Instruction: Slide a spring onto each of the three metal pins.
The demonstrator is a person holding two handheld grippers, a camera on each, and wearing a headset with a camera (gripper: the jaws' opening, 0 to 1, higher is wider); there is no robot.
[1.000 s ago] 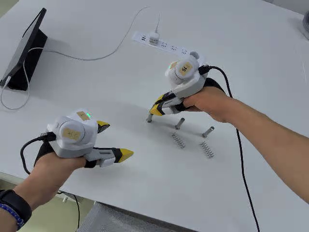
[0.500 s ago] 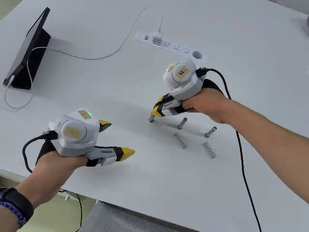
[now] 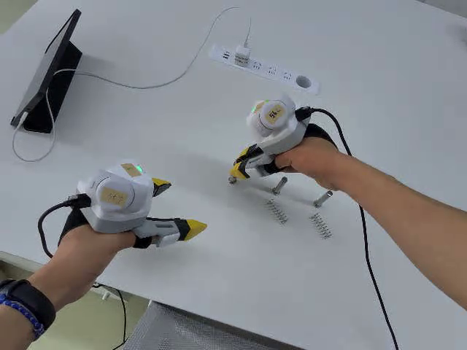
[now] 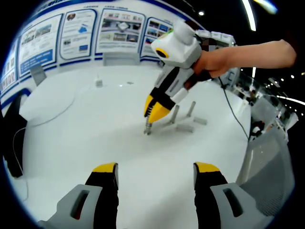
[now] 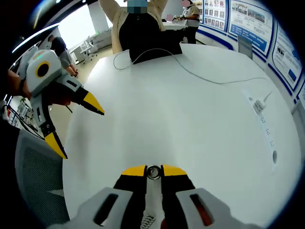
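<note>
Over the leftmost pin (image 4: 147, 128), the right gripper (image 3: 238, 173) pinches a spring (image 5: 153, 172); at eight o'clock from it, the left gripper (image 3: 179, 206) gapes wide, empty.

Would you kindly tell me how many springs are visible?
3. Two loose springs lie on the table, one beside the middle pin, one beside the right pin; the third spring is clamped in the right gripper.

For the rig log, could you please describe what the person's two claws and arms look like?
The left claw and right claw have rounded white-grey bodies, tan round stickers, green lights, and black jaws with yellow tips. A black cable trails from each. The left wrist wears a black band and blue bracelet.
</note>
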